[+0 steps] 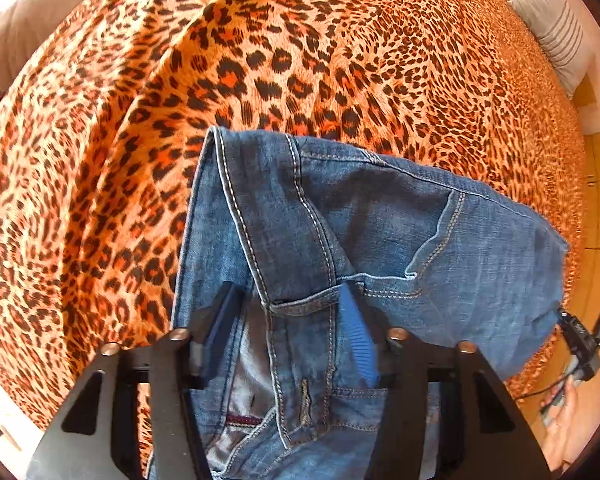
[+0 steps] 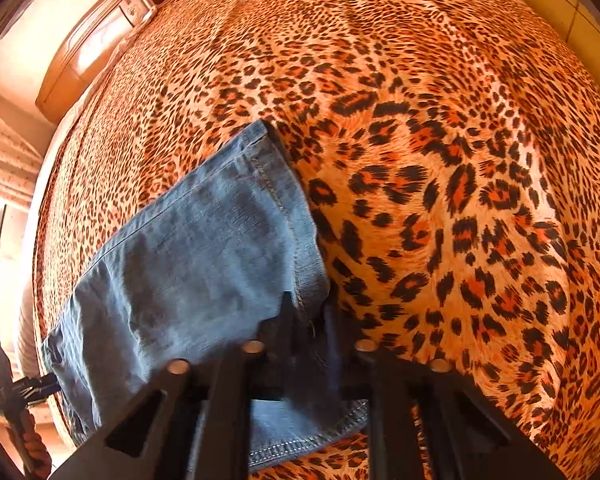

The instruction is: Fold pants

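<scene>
Overhead, two wrist cameras look down at blue denim pants (image 1: 380, 220) lying on a leopard-print bedspread (image 1: 340, 60). From the left wrist view, the left gripper (image 1: 290, 320) straddles the waistband end, its fingers (image 1: 358, 336) set apart with denim bunched between them near a pocket seam. From the right wrist view, the right gripper (image 2: 308, 316) pinches the hem end of the folded legs, fingers pressed close on the fabric edge. A grey striped pillow (image 1: 552, 28) sits at the bed's far corner.
</scene>
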A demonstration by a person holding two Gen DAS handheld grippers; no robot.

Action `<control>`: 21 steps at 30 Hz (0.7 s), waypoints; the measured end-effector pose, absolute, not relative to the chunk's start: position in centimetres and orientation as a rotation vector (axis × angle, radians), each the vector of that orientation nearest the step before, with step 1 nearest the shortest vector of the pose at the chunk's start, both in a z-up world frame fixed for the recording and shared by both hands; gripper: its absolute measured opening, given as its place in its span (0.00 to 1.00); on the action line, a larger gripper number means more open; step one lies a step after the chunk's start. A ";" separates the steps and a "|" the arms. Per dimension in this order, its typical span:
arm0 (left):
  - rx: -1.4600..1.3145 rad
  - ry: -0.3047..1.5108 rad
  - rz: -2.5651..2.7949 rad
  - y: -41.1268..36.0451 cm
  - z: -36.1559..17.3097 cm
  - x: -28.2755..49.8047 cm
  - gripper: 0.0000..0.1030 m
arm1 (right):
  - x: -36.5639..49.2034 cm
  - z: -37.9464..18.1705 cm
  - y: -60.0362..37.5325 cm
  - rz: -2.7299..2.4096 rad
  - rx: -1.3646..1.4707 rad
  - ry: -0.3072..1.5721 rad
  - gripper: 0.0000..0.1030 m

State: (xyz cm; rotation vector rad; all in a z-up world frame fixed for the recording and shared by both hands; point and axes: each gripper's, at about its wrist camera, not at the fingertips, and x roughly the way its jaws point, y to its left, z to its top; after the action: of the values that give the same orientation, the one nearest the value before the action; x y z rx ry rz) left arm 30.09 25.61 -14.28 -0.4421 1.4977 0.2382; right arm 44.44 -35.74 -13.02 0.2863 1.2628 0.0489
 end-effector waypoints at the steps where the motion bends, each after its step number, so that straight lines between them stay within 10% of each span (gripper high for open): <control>1: -0.393 1.505 0.264 25.1 -14.5 30.8 0.27 | 44.6 -12.8 -35.3 0.052 0.243 1.251 0.10; 10: -0.470 1.512 0.255 26.7 -13.6 33.4 0.25 | 45.3 -13.2 -36.1 -0.002 0.256 1.256 0.17; 14: -0.510 1.551 0.141 26.6 -12.6 30.2 0.26 | 43.3 -12.2 -38.3 0.025 0.345 1.238 0.49; 21: -0.501 1.648 0.061 22.2 -15.8 27.0 0.33 | 39.9 -13.5 -40.0 0.017 0.412 1.285 0.47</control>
State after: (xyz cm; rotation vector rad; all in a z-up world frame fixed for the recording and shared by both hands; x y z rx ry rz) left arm 27.04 22.18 -15.84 -0.5011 1.6484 0.0609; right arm 39.92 -40.02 -13.53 0.4118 1.2854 0.0173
